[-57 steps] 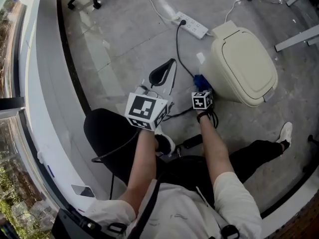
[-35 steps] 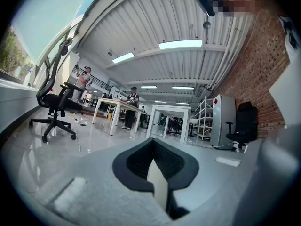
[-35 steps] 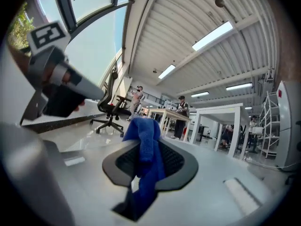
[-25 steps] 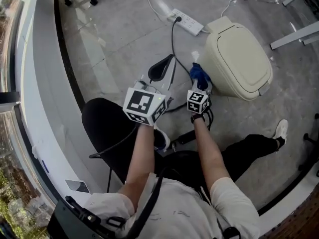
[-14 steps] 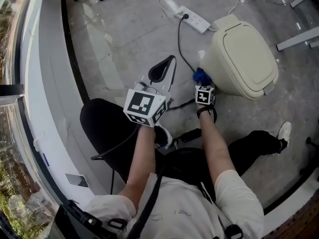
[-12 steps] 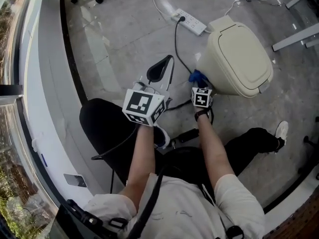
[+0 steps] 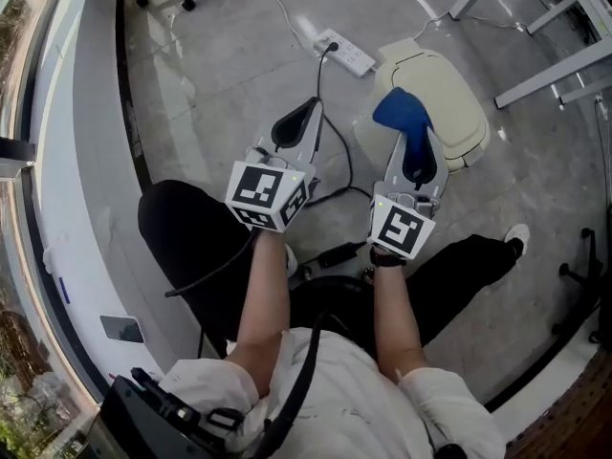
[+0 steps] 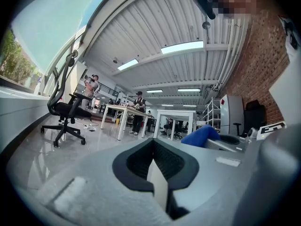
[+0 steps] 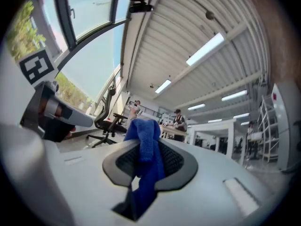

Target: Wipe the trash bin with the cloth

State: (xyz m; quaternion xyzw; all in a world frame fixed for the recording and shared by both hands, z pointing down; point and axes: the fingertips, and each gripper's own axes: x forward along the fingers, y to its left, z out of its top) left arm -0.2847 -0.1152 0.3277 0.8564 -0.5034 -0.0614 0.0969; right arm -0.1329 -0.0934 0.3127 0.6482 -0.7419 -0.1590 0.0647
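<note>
The right gripper (image 9: pixel 146 160) has its jaws pinched on the blue cloth (image 9: pixel 145 138) — a fold bunches up past the jaw tips and a tail hangs back between the pads. In the head view the cloth (image 7: pixel 402 111) lies over the beige trash bin (image 7: pixel 451 96), just ahead of that gripper (image 7: pixel 418 151). The left gripper (image 8: pixel 154 160) is pressed together on nothing — it hangs to the left, apart from the bin, with a white power strip (image 7: pixel 344 54) on the floor beyond it.

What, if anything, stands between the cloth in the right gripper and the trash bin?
Nothing visible does. In the head view the right gripper holds the blue cloth over the trash bin; contact cannot be told.
</note>
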